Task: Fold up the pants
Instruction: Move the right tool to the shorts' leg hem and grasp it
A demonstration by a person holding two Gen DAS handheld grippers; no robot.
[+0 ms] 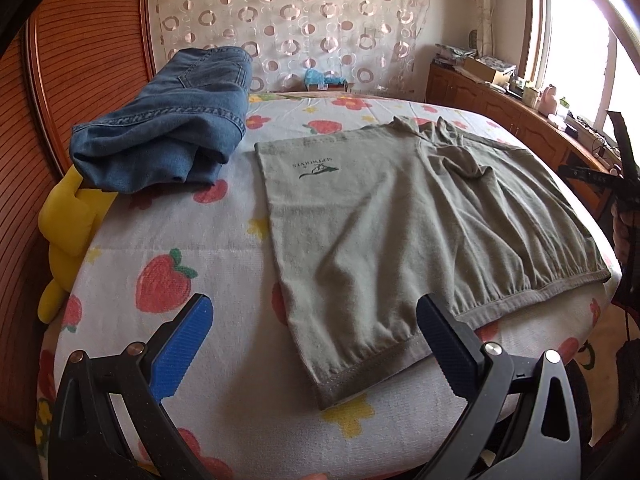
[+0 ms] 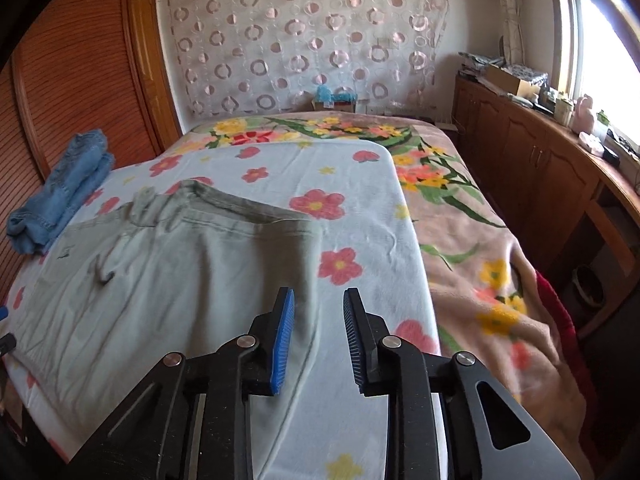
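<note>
Nearest me, my left gripper (image 1: 314, 344) has its blue-padded jaws spread wide over the near hem of the grey-green cotton pants (image 1: 404, 232), gripping nothing. My right gripper (image 2: 319, 340) hangs with its jaws drawn in to a narrow gap, nothing caught between them, above the right edge of the same pants (image 2: 160, 276).

The pants lie flat on a white towel-like cover printed with red strawberries and flowers (image 1: 192, 240), spread over the bed. Under that cover, a pink fleece blanket with orange and yellow flowers (image 2: 472, 240) drapes off the right side.

Further off on the left, a folded pair of blue denim jeans (image 1: 168, 128) rests at the cover's edge, with a yellow plush toy (image 1: 68, 228) wedged just below it against the ribbed wooden panel (image 1: 80, 60).

Along the right runs a low wooden cabinet (image 2: 532, 168) cluttered with boxes beneath a bright window (image 2: 600, 48). On the far wall hangs a sheer curtain patterned with pink circles (image 2: 308, 40).
</note>
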